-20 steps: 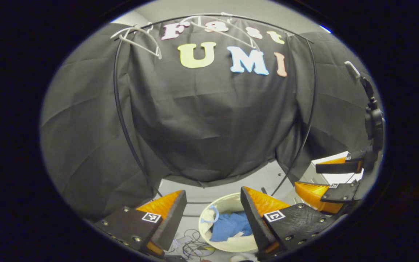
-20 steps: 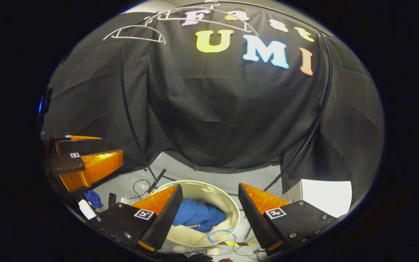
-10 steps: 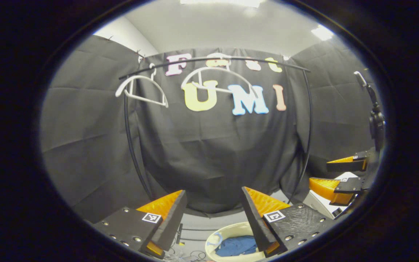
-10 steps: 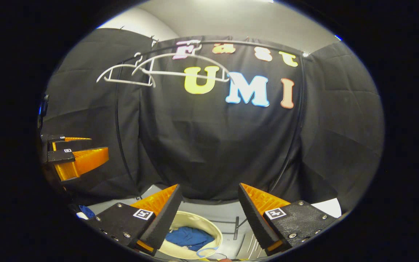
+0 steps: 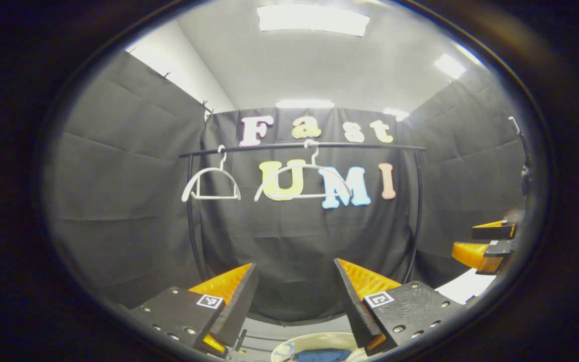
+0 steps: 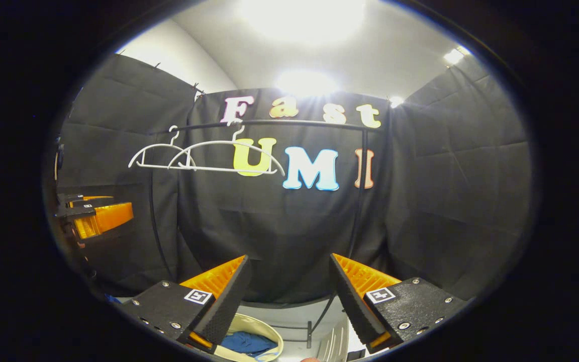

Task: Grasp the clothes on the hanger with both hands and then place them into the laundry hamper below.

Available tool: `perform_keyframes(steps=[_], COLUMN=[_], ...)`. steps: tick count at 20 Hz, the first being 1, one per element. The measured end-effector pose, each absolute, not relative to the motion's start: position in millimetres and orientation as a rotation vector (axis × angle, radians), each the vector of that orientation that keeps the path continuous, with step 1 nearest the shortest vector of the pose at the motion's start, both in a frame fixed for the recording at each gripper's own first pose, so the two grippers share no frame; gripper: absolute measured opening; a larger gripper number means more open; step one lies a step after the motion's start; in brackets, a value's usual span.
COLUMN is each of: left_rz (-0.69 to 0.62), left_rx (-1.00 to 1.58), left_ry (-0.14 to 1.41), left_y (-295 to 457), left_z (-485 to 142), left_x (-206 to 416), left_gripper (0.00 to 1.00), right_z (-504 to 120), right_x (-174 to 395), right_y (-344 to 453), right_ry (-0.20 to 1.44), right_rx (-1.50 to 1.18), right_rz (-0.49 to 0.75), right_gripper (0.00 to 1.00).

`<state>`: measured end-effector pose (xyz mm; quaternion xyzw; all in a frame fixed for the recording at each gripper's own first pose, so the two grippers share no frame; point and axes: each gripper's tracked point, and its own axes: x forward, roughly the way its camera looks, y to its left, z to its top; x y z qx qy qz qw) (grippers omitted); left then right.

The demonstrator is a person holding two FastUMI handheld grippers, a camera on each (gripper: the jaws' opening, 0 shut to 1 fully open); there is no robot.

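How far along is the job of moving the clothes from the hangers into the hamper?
Done: both white plastic hangers hang bare on the black rail, and blue clothes lie in the cream round hamper. In hand: nothing; left gripper and right gripper are open. Nothing visibly remains.

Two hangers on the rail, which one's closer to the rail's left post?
The smaller-looking white hanger, hooked right beside the left post; the wider-looking hanger hangs near mid-rail.

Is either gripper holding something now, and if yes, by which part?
Nothing is held. The left gripper and right gripper are both open and empty; blue clothes lie in the hamper.
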<state>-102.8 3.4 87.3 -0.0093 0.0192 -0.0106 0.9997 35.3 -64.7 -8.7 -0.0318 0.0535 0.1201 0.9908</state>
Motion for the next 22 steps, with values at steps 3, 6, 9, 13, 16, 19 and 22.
perform_keyframes(steps=[3,6,9,13,16,19,22], left_rz=[-0.021,-0.035,-0.026,-0.019,-0.019,-0.018,-0.013], left_rx=[-0.008,-0.004,-0.003,-0.003,0.003,0.006,0.017], left_ry=[0.012,-0.008,-0.018,-0.021,-0.027,-0.033,-0.041], left_y=[-4.7,-16.9,-21.9,-27.2,-30.7,-34.2,-35.0], left_z=[106.0,118.5,123.0,126.3,130.8,133.4,136.7], left_x=[-118.9,-148.5,-162.9,-177.9,-183.5,-186.2,-188.3], left_gripper=[0.92,0.92,0.92,0.92,0.92,0.92,0.92], right_z=[1.7,8.2,11.5,14.0,15.5,15.7,16.0], right_x=[15.6,-5.5,-16.3,-26.6,-30.5,-33.2,-34.7], right_y=[-83.8,-104.3,-121.4,-127.5,-131.7,-130.1,-133.2], right_ry=[0.086,0.071,0.058,0.053,0.043,0.040,0.037], right_rx=[-0.039,-0.015,0.002,0.024,0.018,0.017,0.015], right_rz=[0.221,0.192,0.158,0.145,0.144,0.152,0.152], right_gripper=[0.95,0.95,0.96,0.95,0.96,0.94,0.95])
